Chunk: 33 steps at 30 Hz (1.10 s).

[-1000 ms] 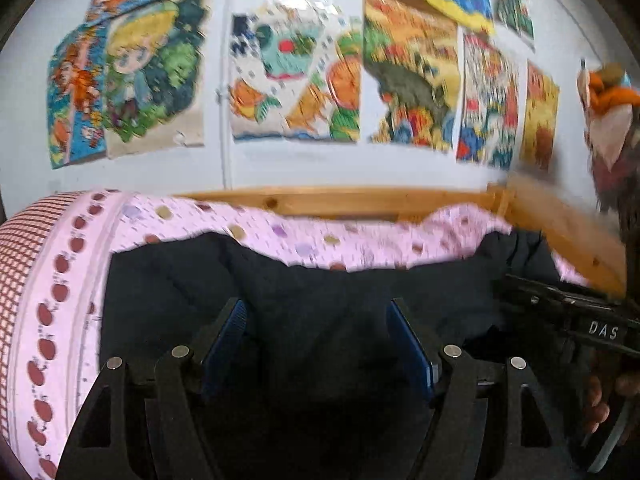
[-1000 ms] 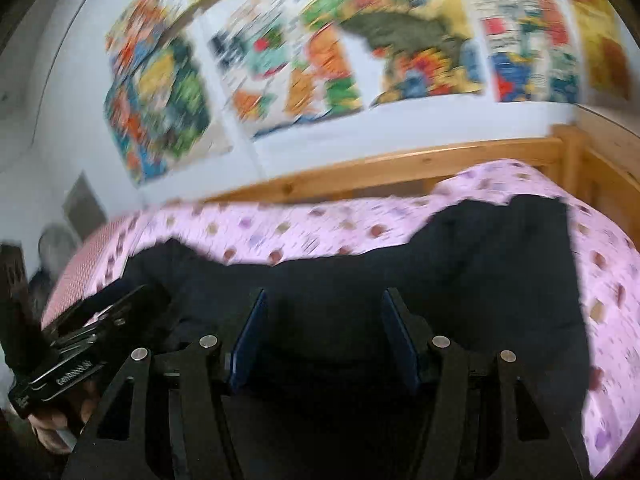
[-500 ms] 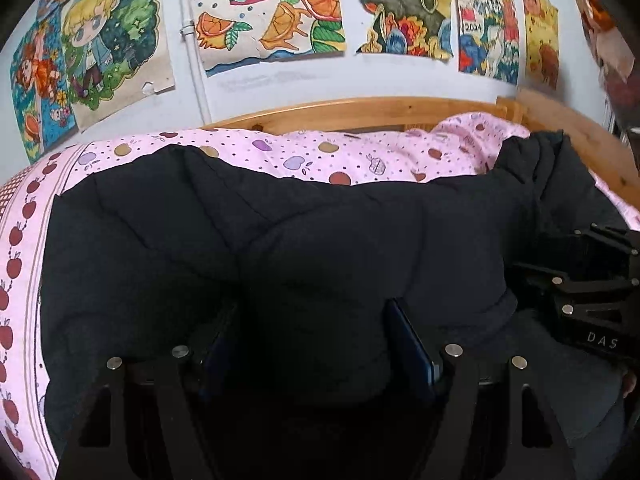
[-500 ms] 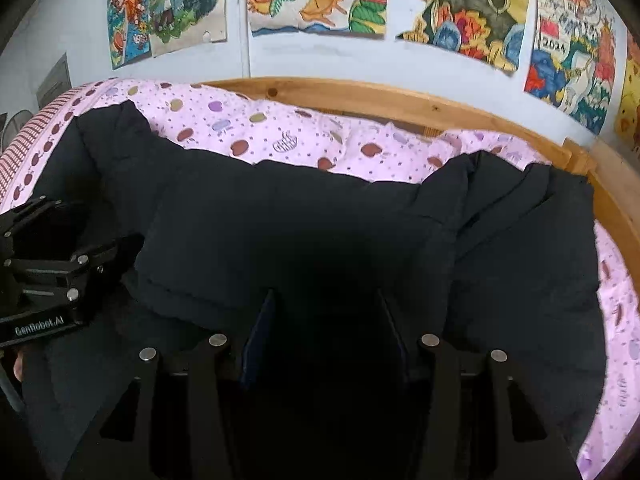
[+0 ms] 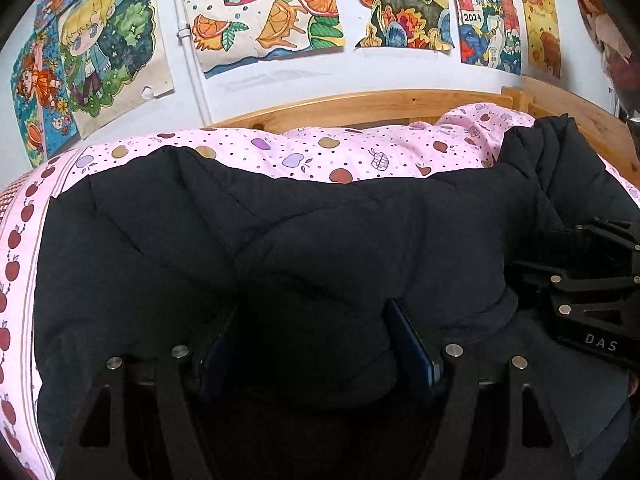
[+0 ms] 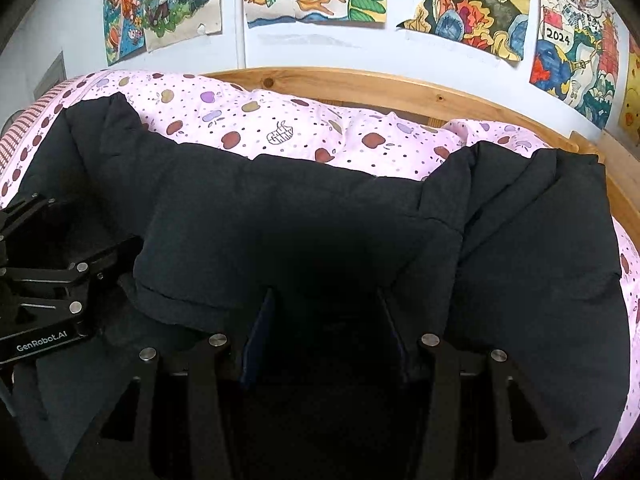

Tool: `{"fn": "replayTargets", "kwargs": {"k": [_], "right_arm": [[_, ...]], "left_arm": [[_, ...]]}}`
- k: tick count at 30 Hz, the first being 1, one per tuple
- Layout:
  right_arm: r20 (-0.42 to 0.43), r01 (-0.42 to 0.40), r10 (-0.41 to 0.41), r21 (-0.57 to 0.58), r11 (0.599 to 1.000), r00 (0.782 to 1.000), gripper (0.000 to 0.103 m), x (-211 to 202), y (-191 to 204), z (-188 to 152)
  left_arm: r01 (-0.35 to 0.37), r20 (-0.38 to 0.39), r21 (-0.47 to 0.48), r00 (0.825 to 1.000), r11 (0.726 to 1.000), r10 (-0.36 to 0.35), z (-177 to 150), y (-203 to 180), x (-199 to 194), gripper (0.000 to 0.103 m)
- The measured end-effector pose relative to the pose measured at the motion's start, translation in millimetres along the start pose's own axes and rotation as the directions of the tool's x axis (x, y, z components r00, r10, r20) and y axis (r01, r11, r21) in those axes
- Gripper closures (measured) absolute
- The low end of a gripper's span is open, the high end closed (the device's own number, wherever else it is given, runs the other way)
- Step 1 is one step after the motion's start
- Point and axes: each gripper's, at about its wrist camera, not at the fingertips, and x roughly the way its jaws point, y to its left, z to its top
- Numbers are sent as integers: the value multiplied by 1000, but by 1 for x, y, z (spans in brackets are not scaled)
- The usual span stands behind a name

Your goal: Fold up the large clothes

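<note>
A large black padded jacket (image 5: pixel 280 236) lies spread across the pink bed; it also fills the right wrist view (image 6: pixel 320 216). My left gripper (image 5: pixel 316 344) sits low on the jacket's near edge with a thick fold of black fabric between its blue pads, the jaws fairly wide. My right gripper (image 6: pixel 324 328) does the same further right, fabric bunched between its pads. Each gripper shows in the other's view, the right one at the far right (image 5: pixel 588 280) and the left one at the far left (image 6: pixel 44 280). The fingertips are buried in fabric.
The bed has a pink apple-print cover (image 5: pixel 320 152) and a wooden frame (image 5: pixel 360 108) along the far side and right (image 6: pixel 624 176). Colourful drawings (image 5: pixel 260 12) hang on the white wall behind. A white pipe (image 6: pixel 239 16) runs down the wall.
Both grippers have tipped downward and moved forward over the bed with the jacket's edge. The jacket's near part now lies folded onto the rest, covering more of the view.
</note>
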Motion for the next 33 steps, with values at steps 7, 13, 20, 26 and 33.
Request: {"fn": "replayTargets", "kwargs": {"k": [7, 13, 20, 26, 33], "right_arm": [[66, -29, 27, 34, 999, 997, 55, -21, -7, -7], [95, -37, 28, 94, 995, 995, 48, -44, -13, -15], [88, -29, 16, 141, 990, 996, 32, -75, -23, -28], [98, -17, 2, 161, 987, 995, 26, -103, -31, -33], [141, -29, 12, 123, 992, 990, 17, -147, -24, -35]], "left_arm": [[18, 17, -35, 1000, 999, -17, 2, 8, -17, 23], [23, 24, -81, 999, 996, -21, 0, 11, -43, 19], [78, 17, -201, 997, 976, -77, -1, 24, -67, 15], [134, 70, -346, 991, 929, -117, -6, 41, -95, 3], [87, 39, -318, 996, 944, -78, -8, 35, -124, 0]]}}
